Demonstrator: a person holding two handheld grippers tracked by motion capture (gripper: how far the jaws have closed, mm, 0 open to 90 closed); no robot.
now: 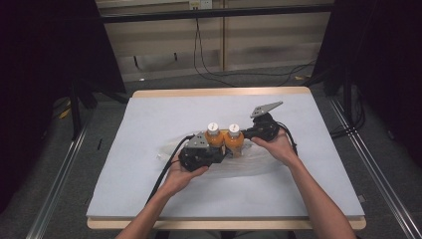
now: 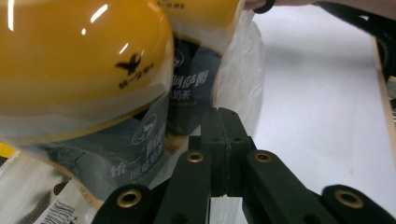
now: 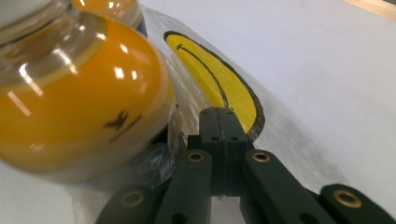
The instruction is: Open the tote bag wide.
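Two orange bottles with white caps (image 1: 213, 133) (image 1: 234, 135) stand side by side mid-table inside a clear plastic bag (image 1: 249, 164). My left gripper (image 1: 222, 152) sits at their front left, my right gripper (image 1: 245, 135) at their right. In the left gripper view the jaws of the left gripper (image 2: 223, 128) are pressed together on the bag film below an orange bottle (image 2: 79, 60) with a dark label. The right gripper (image 3: 223, 128) is shut on the bag film beside a yellow banana print (image 3: 224, 84), with a bottle (image 3: 79, 93) at its left.
A pale blue-grey cloth (image 1: 149, 119) covers the wooden table (image 1: 219, 92). Black cables trail from both grippers toward the front edge. Dark stands and floor cables lie beyond the table.
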